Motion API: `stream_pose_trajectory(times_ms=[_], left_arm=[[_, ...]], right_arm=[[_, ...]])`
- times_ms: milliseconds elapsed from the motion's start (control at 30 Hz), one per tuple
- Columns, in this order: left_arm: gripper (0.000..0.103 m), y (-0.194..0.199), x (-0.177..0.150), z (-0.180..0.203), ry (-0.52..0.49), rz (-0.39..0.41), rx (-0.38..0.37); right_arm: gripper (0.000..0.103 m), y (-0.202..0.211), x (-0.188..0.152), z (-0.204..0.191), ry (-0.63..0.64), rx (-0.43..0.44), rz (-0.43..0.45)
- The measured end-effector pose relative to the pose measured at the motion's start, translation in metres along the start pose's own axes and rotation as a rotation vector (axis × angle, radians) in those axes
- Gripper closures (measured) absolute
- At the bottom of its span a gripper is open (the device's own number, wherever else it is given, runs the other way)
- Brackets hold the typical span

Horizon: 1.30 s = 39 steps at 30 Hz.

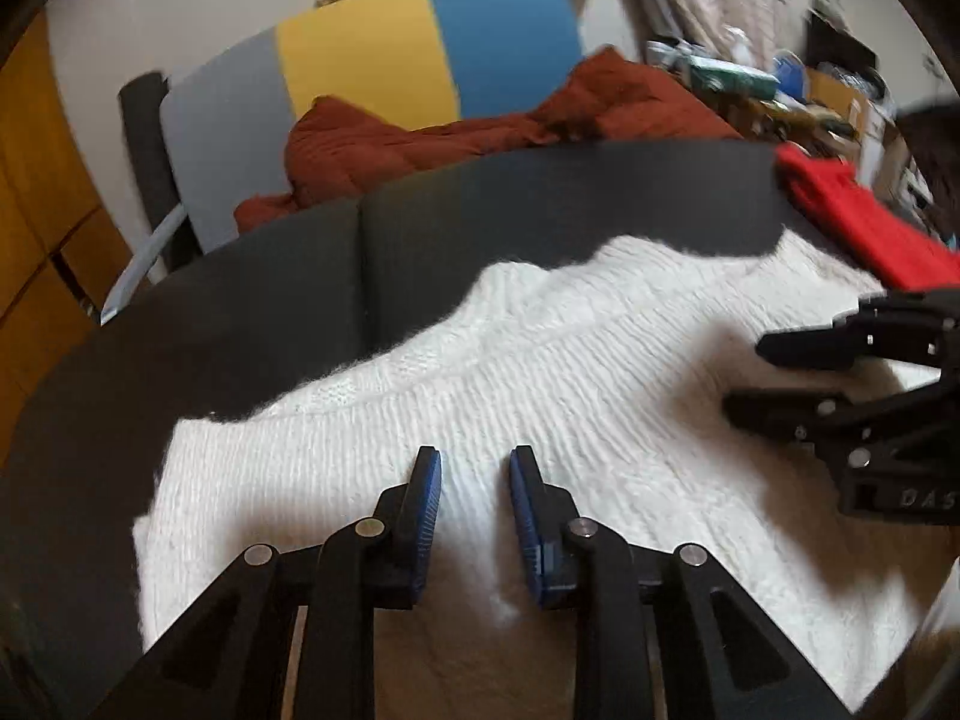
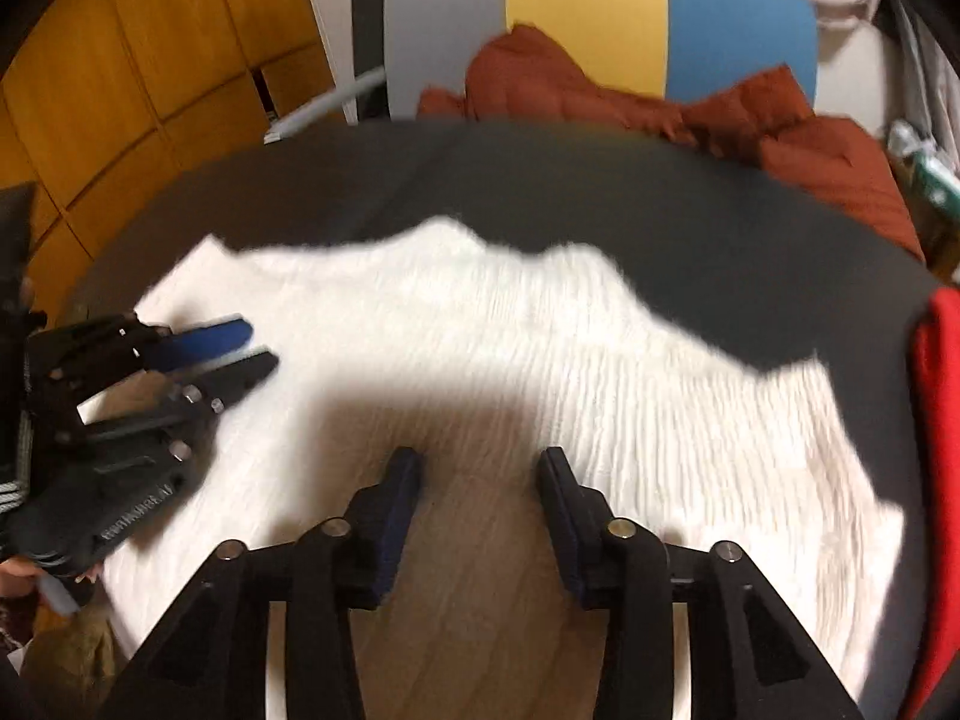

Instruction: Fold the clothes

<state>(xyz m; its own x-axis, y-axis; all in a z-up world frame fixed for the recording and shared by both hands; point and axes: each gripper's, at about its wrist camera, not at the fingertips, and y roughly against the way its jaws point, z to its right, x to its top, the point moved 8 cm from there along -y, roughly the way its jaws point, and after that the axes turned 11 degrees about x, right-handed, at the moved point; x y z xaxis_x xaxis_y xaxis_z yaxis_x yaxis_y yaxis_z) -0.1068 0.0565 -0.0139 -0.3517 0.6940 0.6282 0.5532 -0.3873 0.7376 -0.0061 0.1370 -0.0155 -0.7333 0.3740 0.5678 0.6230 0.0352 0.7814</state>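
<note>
A white ribbed knit sweater (image 1: 540,372) lies spread on a dark grey surface (image 1: 540,198); it also shows in the right wrist view (image 2: 540,348). My left gripper (image 1: 474,459) is open and empty, just above the sweater's left part. It appears in the right wrist view (image 2: 255,348) at the left, jaws slightly apart. My right gripper (image 2: 480,459) is open and empty above the sweater's near middle. In the left wrist view it (image 1: 744,375) sits at the right, over the sweater.
A red garment (image 1: 864,228) lies at the surface's right edge, also in the right wrist view (image 2: 942,420). A rust-brown quilt (image 1: 480,132) is heaped behind, before a grey, yellow and blue panel (image 1: 372,54). Wooden cabinets (image 2: 120,72) stand left. Clutter (image 1: 780,90) fills the back right.
</note>
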Motion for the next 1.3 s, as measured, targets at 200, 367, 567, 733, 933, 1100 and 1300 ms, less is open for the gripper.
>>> stream_pose_trajectory(times_ms=[200, 367, 567, 733, 933, 1100, 1300], left_arm=[[0.056, -0.016, -0.003, -0.021, 0.166, 0.005, -0.092], [0.055, -0.02, -0.008, -0.028, 0.242, 0.027, -0.141], [0.055, -0.011, -0.015, -0.03, 0.252, 0.054, -0.163], [0.056, -0.005, -0.022, -0.033, 0.262, 0.06, -0.192], [0.056, 0.016, -0.045, -0.038, 0.272, 0.103, -0.225], [0.056, 0.02, -0.049, -0.037, 0.269, 0.113, -0.217], [0.055, 0.011, -0.04, -0.032, 0.229, 0.092, -0.217]], right_arm=[[0.055, -0.009, 0.017, 0.013, -0.013, -0.019, 0.145], [0.052, -0.006, 0.016, 0.01, -0.024, 0.018, 0.204], [0.031, 0.023, 0.004, 0.01, -0.141, 0.13, 0.251], [0.017, 0.046, -0.037, 0.027, -0.259, 0.082, 0.252], [0.019, 0.121, -0.114, 0.073, -0.505, 0.149, 0.46], [0.018, 0.141, -0.154, 0.12, -0.688, 0.159, 0.446], [0.042, 0.147, -0.178, 0.125, -0.813, 0.322, 0.499]])
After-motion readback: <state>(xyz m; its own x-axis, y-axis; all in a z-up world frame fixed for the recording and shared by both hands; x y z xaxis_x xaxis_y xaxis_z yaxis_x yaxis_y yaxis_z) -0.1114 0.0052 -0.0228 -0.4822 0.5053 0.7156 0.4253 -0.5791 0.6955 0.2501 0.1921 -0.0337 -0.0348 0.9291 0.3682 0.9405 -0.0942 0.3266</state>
